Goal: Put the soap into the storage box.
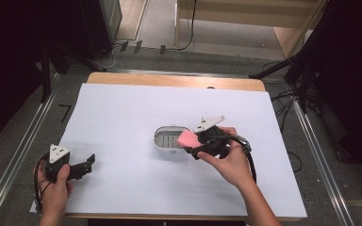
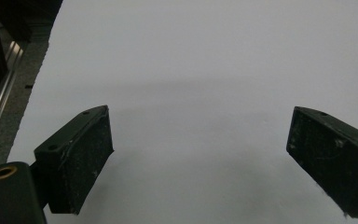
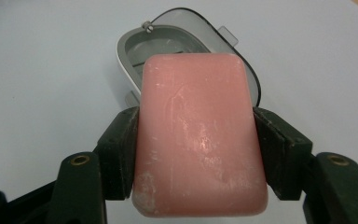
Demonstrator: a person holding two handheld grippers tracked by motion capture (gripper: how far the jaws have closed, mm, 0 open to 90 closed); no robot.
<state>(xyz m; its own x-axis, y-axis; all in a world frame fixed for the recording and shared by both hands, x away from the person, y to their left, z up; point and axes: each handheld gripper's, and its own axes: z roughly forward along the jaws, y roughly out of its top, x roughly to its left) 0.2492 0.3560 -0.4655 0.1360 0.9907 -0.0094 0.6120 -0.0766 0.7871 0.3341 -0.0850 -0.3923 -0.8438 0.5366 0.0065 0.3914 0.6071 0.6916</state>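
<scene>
Soap [image 3: 199,135] clamped by long sides in right gripper [image 1: 194,145], hovering at soap dish [image 1: 169,138] 3 o'clock rim, likely for lowering in. Left gripper [image 1: 86,165] parked at 8 o'clock, jaws wide, empty.

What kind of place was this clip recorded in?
Most likely a lab or studio set up for recording, not a home. The wooden table is covered with a plain white sheet, black curtains hang at both sides, and cables trail over a grey floor with metal rails.

hidden: soap dish [image 3: 177,44] floor, behind pink soap [image 3: 198,135] | cut off: soap's lower edge (bottom frame)
</scene>
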